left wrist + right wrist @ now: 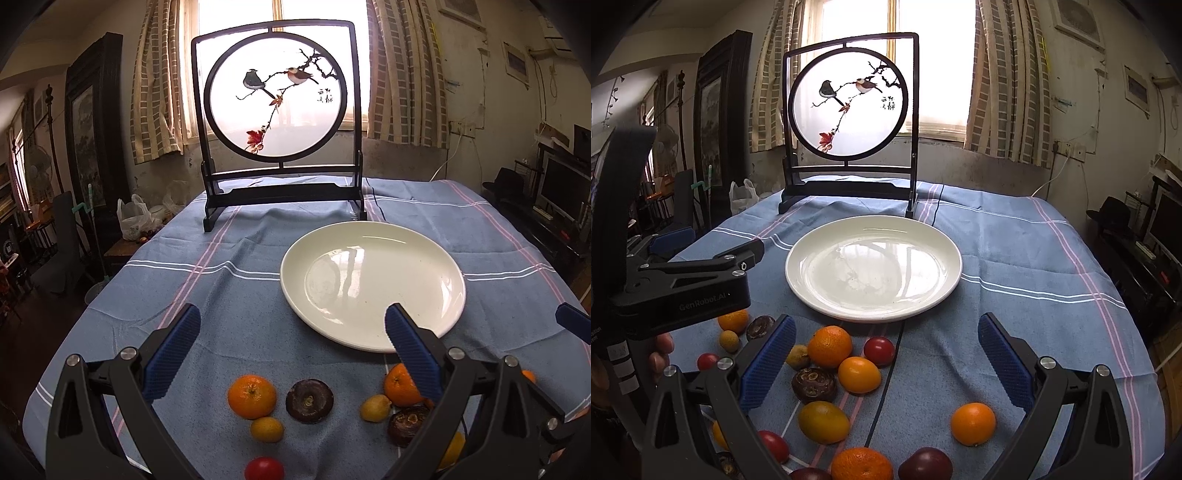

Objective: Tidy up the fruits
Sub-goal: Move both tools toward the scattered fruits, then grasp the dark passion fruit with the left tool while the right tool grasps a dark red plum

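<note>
The left gripper, seen at nine o'clock in the right wrist view, carries pale lettering on its black side reading "GenRobot.AI". The screen, at twelve o'clock in both views, bears two short columns of black brush characters beside the right-hand bird, too small to read. No other text is legible.

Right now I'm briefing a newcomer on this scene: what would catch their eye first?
First, the dark wooden table screen with painted birds, standing backlit at the table's far edge before the window. Next, the empty round white ceramic plate mid-table on the blue striped tablecloth. Then oranges, red fruits and brown ones scattered in front of it, like the small round orange.
</note>
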`<state>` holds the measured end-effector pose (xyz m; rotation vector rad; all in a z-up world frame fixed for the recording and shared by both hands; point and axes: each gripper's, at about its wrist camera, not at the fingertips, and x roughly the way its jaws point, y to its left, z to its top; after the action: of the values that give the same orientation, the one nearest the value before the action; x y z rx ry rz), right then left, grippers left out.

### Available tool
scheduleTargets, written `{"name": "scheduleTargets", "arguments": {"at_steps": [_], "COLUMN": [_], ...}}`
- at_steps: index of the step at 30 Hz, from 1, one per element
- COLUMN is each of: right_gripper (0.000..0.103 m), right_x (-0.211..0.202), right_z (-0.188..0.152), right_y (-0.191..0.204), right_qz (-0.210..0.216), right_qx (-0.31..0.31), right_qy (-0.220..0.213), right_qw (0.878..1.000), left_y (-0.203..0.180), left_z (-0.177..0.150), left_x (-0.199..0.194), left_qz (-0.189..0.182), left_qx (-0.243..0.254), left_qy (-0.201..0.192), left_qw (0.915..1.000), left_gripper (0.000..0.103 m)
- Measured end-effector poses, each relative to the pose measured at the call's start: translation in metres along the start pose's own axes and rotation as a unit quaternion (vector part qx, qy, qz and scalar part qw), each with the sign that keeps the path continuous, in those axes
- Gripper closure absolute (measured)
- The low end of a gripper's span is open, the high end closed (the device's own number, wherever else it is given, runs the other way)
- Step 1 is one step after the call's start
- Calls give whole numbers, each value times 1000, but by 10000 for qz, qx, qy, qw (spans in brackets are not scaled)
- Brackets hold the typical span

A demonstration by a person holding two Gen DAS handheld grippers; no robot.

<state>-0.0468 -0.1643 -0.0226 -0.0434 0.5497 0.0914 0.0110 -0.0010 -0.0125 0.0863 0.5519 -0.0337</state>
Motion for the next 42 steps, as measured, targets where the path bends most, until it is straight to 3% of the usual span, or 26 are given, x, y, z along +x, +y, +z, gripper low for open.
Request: {"name": "scheduleTargets", "arguments": {"at_steps": [11,18,22,26,28,33,36,38,42], "right_gripper": [4,4,4,4,8,32,44,45,50], "right_x": [-15,-37,-46,-47,-47,-44,-34,-28,-18], "right_z": [-5,-25,-42,-62,-72,-94,-100,-100,-92], "right_y": [2,-3,-5,-7,-4,15,26,29,34], "right_qz": [131,395,413,793,1079,1449,1613,1558,1678], "right_qx": [-345,-740,-1006,-908,-860,-1005,-958,-965,-835], "right_qy": [55,442,680,1150,1379,1883,2113,2125,2120], "right_qw": [9993,9955,9917,9860,9808,9662,9592,9598,9591], "left_y": [3,16,12,-1,-8,-24,-35,-41,-43], "left_z": [-3,-24,-48,-80,-99,-134,-140,-141,-137], "left_x": [-12,-39,-62,-79,-85,-88,-80,-73,-65], "left_qz": [-140,-950,-1452,-2154,-2393,-2816,-2879,-2926,-2826], "left_qx": [123,638,1190,1766,2052,2341,2447,2432,2394], "left_qy": [-139,1,49,439,683,1189,1319,1430,1385], "left_qw": [9997,9934,9822,9594,9466,9229,9164,9136,9185], "left_gripper": [5,5,5,5,5,5,5,12,12]}}
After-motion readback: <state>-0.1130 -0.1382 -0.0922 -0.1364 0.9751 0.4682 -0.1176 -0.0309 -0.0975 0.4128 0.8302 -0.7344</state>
